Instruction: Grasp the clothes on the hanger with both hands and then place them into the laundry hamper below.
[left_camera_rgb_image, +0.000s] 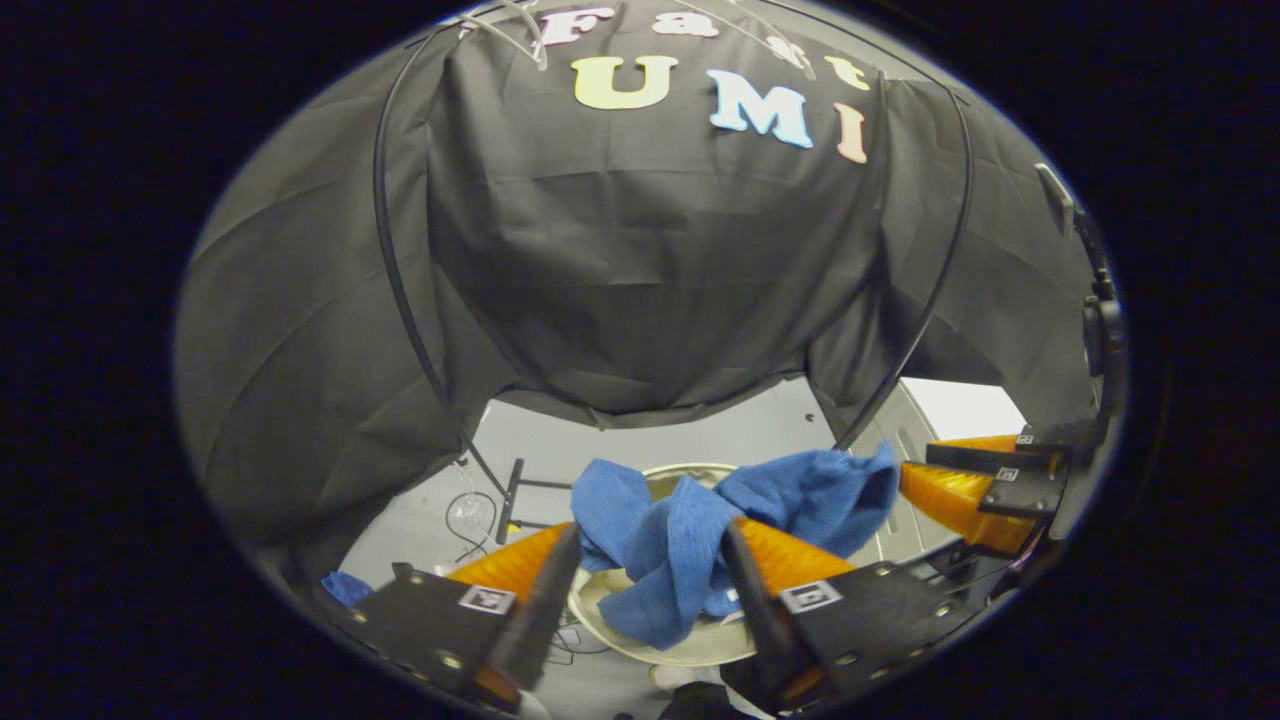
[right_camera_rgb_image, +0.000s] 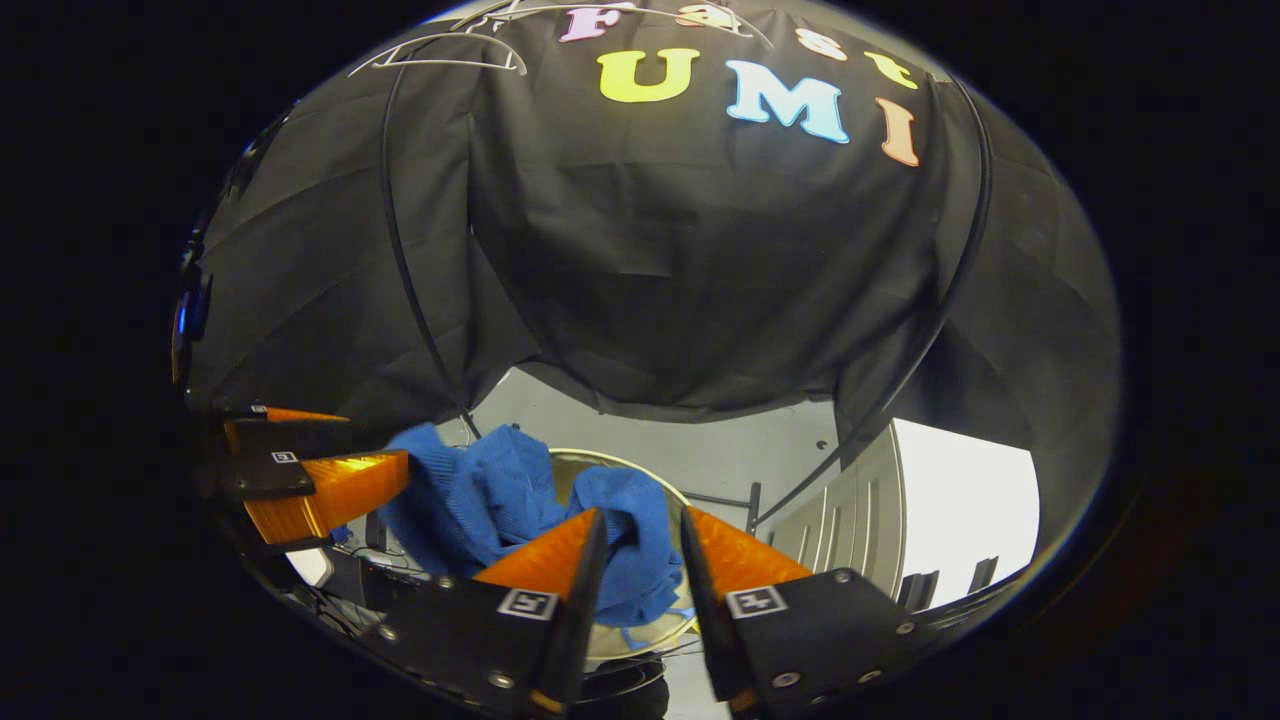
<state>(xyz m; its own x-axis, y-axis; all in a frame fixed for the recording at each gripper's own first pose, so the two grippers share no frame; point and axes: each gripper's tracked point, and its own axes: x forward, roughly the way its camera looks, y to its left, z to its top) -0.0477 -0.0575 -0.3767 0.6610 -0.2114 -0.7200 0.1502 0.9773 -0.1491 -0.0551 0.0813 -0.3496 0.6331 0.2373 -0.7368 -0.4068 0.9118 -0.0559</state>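
blue cloth (left_camera_rgb_image: 690, 530) over hamper (left_camera_rgb_image: 700, 648), claws parted

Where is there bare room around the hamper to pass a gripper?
Bare grey floor lies between the hamper rim and the hanging black cloth. It is crowded over the hamper mouth: the blue garment hangs there between the left gripper and right gripper. Cables clutter one side.

Both views are being dimly lit — most light is being swallowed by the black cloth wall (left_camera_rgb_image: 640, 250). A bright patch of pale floor (right_camera_rgb_image: 960, 490) is being blown out at lower right in the right gripper view. Straight lines are being bowed toward the edges by the fisheye, and the nearest finger bases are being rendered slightly soft.
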